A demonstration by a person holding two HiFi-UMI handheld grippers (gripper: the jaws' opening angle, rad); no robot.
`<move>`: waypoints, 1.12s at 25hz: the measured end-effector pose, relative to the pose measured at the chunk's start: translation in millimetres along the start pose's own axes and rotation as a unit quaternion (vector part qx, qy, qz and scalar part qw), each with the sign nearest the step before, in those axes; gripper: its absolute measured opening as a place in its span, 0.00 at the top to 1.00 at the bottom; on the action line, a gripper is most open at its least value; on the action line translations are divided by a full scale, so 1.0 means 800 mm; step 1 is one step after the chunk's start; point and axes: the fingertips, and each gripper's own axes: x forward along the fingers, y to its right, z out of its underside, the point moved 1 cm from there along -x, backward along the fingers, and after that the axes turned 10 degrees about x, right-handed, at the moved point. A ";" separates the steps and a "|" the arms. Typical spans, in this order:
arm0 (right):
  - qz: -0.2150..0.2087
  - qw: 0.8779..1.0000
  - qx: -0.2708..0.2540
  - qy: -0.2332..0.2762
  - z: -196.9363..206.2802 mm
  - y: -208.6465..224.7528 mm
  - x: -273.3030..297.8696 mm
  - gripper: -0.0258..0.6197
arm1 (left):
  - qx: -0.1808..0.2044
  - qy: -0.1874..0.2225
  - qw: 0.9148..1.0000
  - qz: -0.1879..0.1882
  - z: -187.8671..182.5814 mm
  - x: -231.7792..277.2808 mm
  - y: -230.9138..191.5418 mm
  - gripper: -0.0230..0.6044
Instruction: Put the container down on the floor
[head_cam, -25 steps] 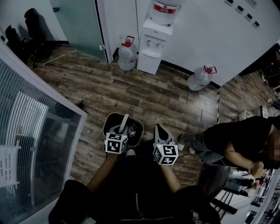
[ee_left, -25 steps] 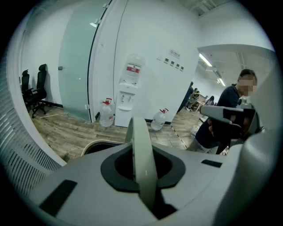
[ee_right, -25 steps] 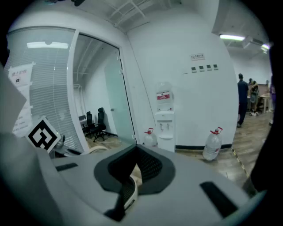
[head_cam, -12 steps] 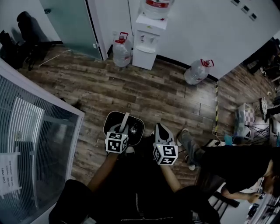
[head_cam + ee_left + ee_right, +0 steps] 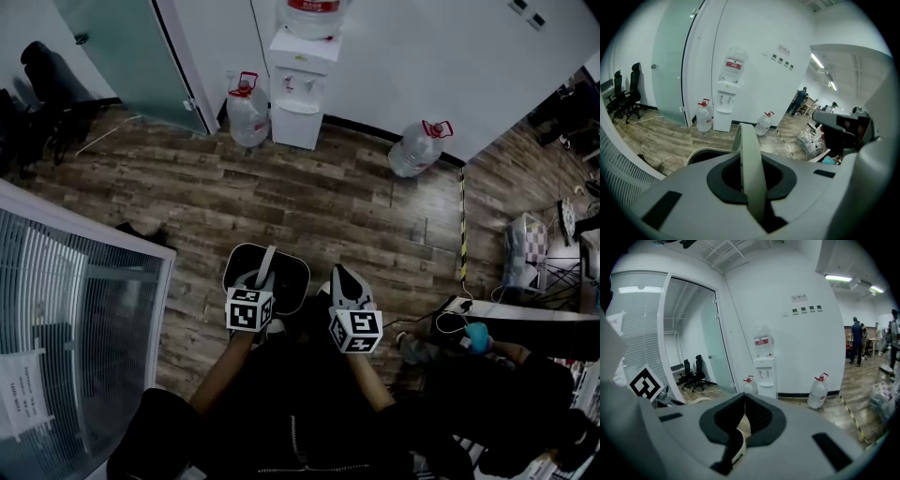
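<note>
1. Hanging by its handle (image 5: 750, 168), the container (image 5: 286, 281) seems clear of the floor (image 5: 328, 206), well short of the water dispenser (image 5: 300, 94). The left gripper (image 5: 255, 279) has its fingers (image 5: 723, 180) clamped on that handle.
2. The thin handle may slip or swing, so the container could tip on landing.
3. The right gripper (image 5: 343, 279), fingers pressed together on nothing, offers no support.

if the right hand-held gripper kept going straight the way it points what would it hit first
Probably the water dispenser at the wall; the floor before it looks free, though depth is hard to judge.
</note>
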 end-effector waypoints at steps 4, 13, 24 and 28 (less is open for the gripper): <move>-0.014 1.000 0.001 -0.006 -0.020 0.026 0.017 0.94 | -0.006 -0.007 1.000 -0.003 -0.019 0.025 0.010 0.90; -0.035 0.999 0.002 -0.013 -0.061 0.079 0.042 0.94 | -0.020 -0.006 1.000 -0.012 -0.067 0.073 0.034 0.90; -0.044 0.999 0.014 -0.014 -0.088 0.141 0.049 0.94 | -0.027 -0.001 1.000 -0.007 -0.112 0.121 0.066 0.90; -0.047 0.999 0.013 -0.010 -0.099 0.153 0.056 0.94 | -0.025 0.002 1.000 -0.005 -0.125 0.133 0.074 0.90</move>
